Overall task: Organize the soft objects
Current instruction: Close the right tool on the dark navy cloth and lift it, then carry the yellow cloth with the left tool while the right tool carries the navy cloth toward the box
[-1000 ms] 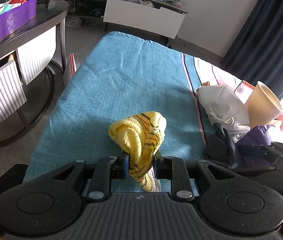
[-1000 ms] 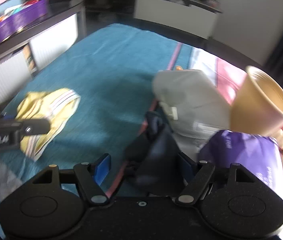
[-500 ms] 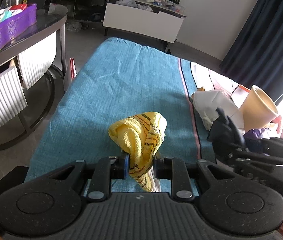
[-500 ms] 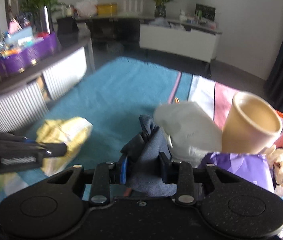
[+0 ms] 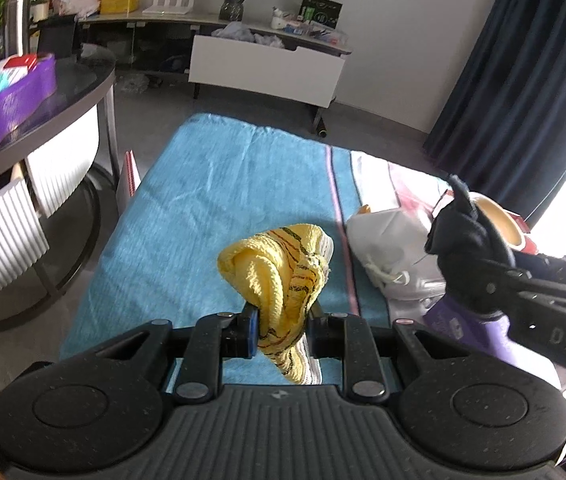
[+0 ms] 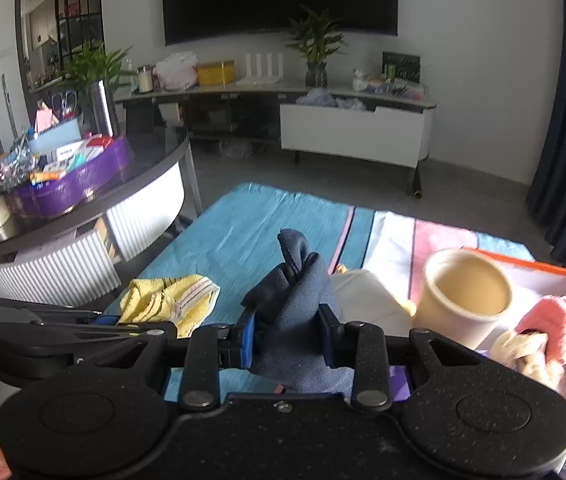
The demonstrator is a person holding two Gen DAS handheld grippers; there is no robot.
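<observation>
living-room floor, teal woven mat (image 5: 211, 216) spread across it. left gripper (image 5: 281, 330) pinches a bunched yellow knitted cloth with dark stripes (image 5: 279, 276), lifted above the mat's near edge. right gripper (image 6: 287, 334) is clamped on a crumpled dark navy fabric piece (image 6: 297, 300), up over the mat's right side by the tan paper cup (image 6: 465, 300). both look light, limp, compressible; grab the thick gathered fold, not a loose corner, or it'll slide out.
</observation>
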